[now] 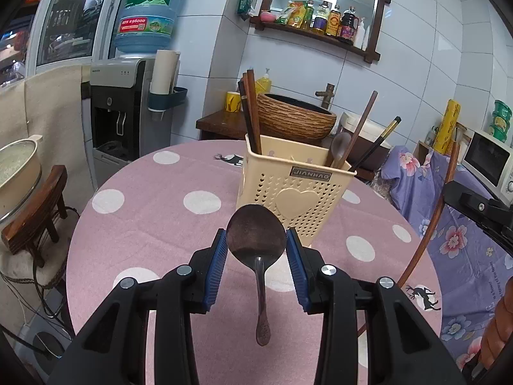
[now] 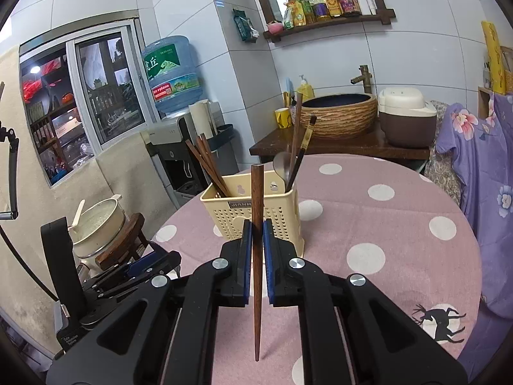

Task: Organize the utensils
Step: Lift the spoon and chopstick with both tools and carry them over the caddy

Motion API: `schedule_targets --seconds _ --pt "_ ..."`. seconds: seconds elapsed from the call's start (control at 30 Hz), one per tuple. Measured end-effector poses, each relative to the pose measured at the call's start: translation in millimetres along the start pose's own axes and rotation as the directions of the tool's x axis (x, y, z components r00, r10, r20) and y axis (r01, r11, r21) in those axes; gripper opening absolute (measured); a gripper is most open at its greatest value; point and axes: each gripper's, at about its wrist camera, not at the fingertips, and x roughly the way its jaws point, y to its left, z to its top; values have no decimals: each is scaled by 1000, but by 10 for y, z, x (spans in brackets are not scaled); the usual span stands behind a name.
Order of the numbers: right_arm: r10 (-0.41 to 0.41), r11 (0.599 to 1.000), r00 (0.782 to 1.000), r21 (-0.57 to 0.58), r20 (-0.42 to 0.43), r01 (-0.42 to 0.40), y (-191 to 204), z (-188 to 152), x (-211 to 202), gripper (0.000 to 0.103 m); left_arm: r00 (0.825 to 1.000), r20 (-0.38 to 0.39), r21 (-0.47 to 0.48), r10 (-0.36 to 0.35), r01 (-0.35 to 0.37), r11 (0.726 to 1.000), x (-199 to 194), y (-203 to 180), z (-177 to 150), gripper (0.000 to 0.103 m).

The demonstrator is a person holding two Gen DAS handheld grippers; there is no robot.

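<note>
Left wrist view: the left tongs (image 1: 256,240) clamp a dark, dull metal spoon (image 1: 256,240) by the rim of its oval bowl, blue ribbed pads (image 1: 218,266) pressing either side. Its long axis runs near vertical, bowl up with the hollow facing the camera, and the slim handle hangs down to an embossed tip above the pink, white-dotted surface (image 1: 144,211).

Just beyond stands the cream plastic utensil basket (image 1: 288,199) (perforated walls, a raised heart on the front), holding brown wooden chopsticks (image 1: 251,112) in its left compartment and a pale spoon (image 1: 340,147) with more sticks in the right.

In the right wrist view, the right tongs (image 2: 256,234) are closed on a single reddish-brown wooden chopstick (image 2: 256,256), upright, its blunt square end up and its tapered point down above the surface (image 2: 368,218), in front of the basket (image 2: 231,218).
</note>
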Motion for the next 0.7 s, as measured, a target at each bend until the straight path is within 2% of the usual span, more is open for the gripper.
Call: schedule_targets --seconds 0.2,0.37,0.47,0.6,0.7 --pt "13 1000 999 -27 51 -11 85 236 6 8 999 26 -8 -42 42 999 -43 -15 276 38" --pt "19 999 993 -37 117 -15 145 627 22 8 993 81 14 -82 81 997 -147 -93 764 38" --pt "-3 999 984 -46 180 11 202 930 25 8 988 137 23 -73 70 997 -161 -157 1095 38" --pt "-31 997 964 -55 263 47 307 1334 54 8 981 168 0 -95 97 995 -75 -213 1453 37" --pt "-58 995 947 -53 315 79 351 1510 135 8 969 238 3 -61 62 998 11 -249 1620 37"
